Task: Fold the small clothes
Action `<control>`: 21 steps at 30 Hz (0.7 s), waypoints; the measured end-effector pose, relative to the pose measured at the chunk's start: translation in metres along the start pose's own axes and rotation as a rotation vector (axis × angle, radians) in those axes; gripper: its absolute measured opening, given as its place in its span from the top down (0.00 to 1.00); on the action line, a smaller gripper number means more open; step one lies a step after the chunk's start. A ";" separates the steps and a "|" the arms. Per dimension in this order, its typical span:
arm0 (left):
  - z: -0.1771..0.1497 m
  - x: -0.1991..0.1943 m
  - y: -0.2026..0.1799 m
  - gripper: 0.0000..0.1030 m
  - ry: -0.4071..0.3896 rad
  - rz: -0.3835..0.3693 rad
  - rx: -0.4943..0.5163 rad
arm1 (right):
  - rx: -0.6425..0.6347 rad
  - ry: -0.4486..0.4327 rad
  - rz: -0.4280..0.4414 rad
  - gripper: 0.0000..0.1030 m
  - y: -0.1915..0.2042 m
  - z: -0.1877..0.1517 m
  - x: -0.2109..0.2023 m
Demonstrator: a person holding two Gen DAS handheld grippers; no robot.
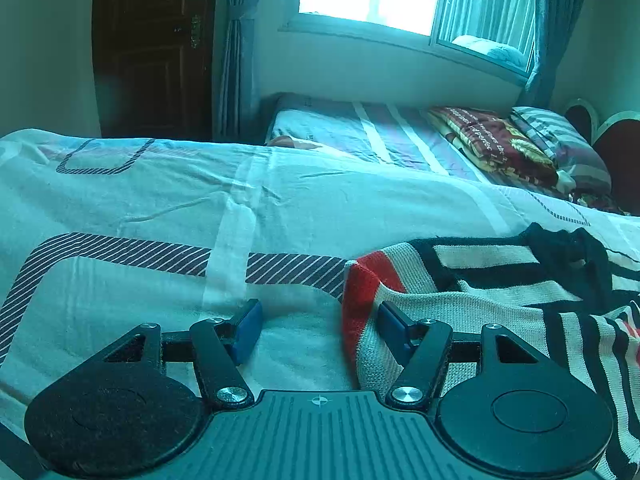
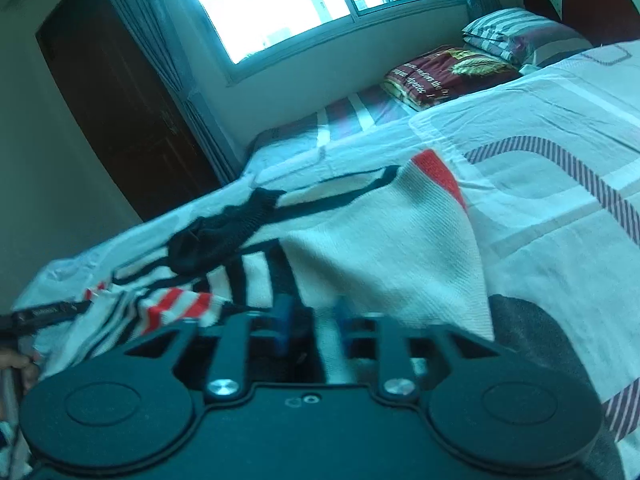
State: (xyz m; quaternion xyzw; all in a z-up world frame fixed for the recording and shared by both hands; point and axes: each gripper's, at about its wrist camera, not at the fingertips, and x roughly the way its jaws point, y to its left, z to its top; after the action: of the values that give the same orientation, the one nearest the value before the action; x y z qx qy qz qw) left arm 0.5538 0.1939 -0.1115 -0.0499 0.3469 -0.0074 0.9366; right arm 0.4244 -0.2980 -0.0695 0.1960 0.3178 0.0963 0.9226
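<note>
A striped knit sweater [image 1: 500, 292], cream with navy bands and red patches, lay spread on the bed [image 1: 160, 208]. The left tongs [image 1: 318, 330] stood released, the sweater's red-edged fold between their blue pads, one pad over the knit and the other over bare sheet. The right tongs [image 2: 310, 326] were parted, cream knit between the blurred pads with no clear grip. Far off, a maroon folded blanket [image 1: 496, 140] bore cream lettering too small to read.

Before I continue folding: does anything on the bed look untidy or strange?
Yes. The striped sweater lies crumpled, with a black part bunched on top. Nothing looks damaged.
</note>
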 end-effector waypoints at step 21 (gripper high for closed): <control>0.004 0.003 -0.003 0.37 0.016 0.000 0.041 | -0.217 0.013 -0.163 0.94 0.024 -0.014 0.008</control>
State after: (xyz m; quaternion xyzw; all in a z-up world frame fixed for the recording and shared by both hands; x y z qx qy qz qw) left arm 0.5585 0.1916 -0.1102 -0.0306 0.3541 -0.0150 0.9346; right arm 0.4203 -0.2695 -0.0736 0.0680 0.3266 0.0563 0.9410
